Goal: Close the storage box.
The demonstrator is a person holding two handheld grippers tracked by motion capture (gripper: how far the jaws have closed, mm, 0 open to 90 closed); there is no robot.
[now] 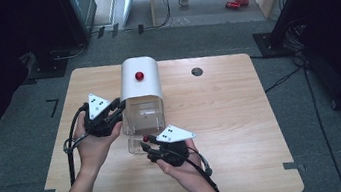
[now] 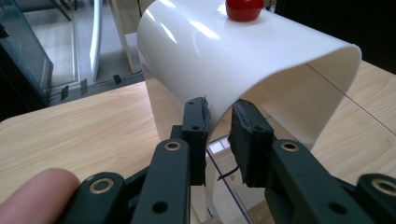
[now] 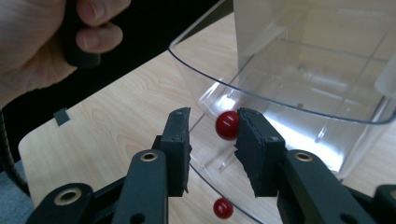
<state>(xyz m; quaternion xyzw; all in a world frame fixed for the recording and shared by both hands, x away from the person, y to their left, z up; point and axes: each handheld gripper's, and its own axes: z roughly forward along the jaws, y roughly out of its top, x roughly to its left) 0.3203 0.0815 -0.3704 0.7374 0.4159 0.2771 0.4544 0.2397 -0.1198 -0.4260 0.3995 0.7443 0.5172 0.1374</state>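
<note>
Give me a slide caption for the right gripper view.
Right gripper open at the clear drawer's rim, a red knob between its jaws.

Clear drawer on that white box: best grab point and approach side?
Grip the small red knob on the clear drawer's curved front wall, coming straight in from the person's side of the table. The front is a wide, smooth transparent curve with nothing else to pinch; the knob juts out toward the right hand-held gripper, whose open jaws already stand on either side of it.
</note>
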